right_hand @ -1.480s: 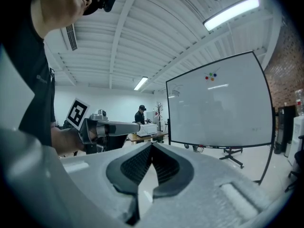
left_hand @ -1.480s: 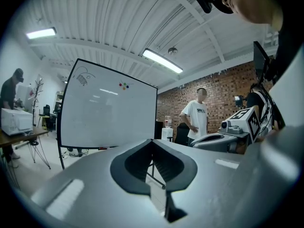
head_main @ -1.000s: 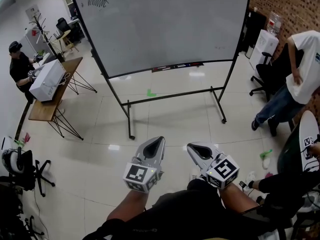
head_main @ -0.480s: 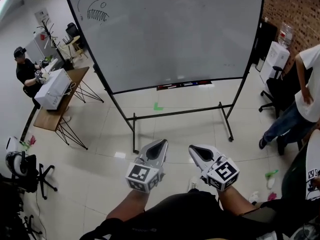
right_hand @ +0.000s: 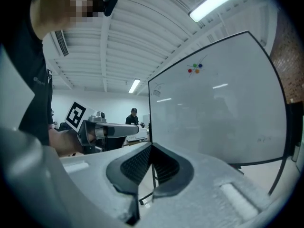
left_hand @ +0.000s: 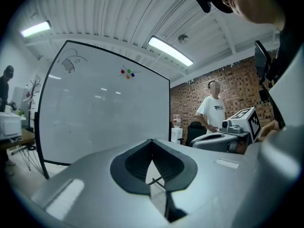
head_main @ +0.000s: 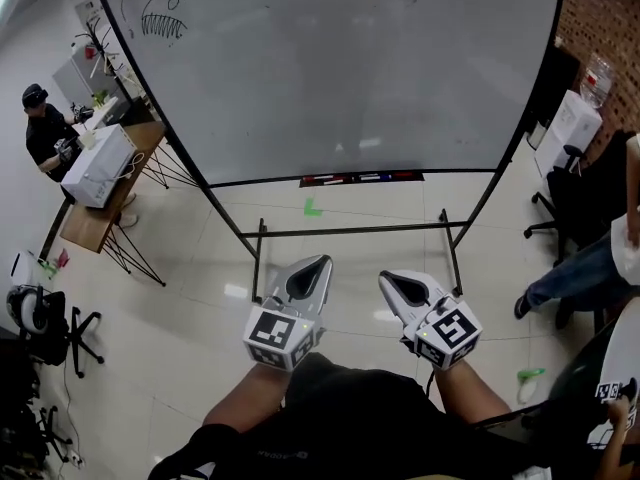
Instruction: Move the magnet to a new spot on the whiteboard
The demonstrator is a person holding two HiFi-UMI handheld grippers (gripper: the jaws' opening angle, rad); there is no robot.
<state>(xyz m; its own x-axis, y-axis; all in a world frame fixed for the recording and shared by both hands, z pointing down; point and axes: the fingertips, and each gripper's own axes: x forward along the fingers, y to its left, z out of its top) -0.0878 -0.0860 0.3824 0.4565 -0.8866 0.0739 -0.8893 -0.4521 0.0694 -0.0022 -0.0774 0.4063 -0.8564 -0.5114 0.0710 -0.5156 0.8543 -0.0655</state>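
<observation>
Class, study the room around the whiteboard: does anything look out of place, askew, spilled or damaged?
Nothing looks damaged or spilled. The whiteboard stands upright, its magnets clustered near the top. Only a small green scrap on the floor beneath it seems stray.
</observation>
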